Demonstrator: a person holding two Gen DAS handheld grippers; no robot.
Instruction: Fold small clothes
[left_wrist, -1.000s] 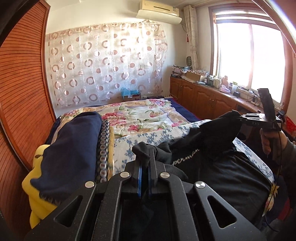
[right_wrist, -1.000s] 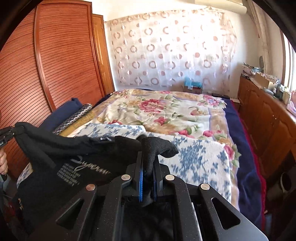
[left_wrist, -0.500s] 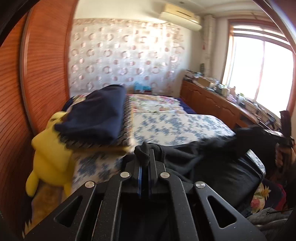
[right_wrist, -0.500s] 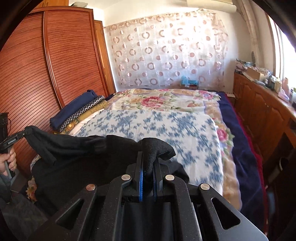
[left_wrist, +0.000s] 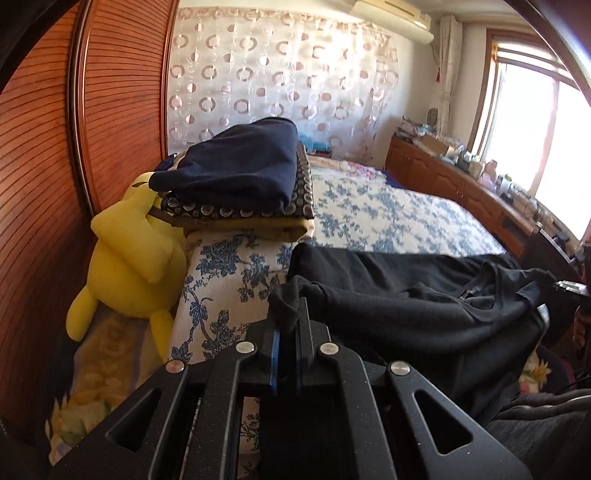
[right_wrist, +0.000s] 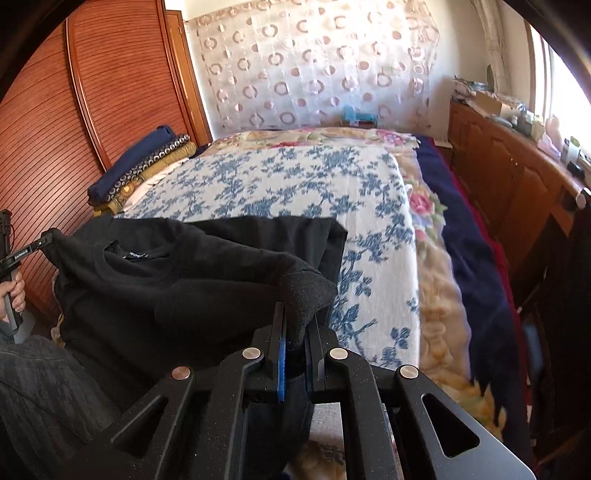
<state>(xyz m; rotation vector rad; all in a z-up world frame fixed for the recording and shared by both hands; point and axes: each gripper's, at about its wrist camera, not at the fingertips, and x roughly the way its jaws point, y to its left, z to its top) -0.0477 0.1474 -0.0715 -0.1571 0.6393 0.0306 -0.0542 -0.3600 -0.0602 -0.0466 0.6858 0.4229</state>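
A black T-shirt hangs stretched between my two grippers at the near end of the bed, its far part lying on the blue-flowered sheet. My left gripper is shut on a bunched corner of the shirt. My right gripper is shut on the opposite corner. The neck opening with its label faces up. In the right wrist view the left gripper shows at the far left, held by a hand.
A stack of folded clothes, navy on top, lies at the bed's left side. A yellow plush toy leans between bed and wooden wardrobe. Wooden cabinets run along the right under the window.
Both grippers have drawn back toward the near end of the bed and sunk lower, pulling the shirt with them. Its far edge now lies flat on the flowered sheet.
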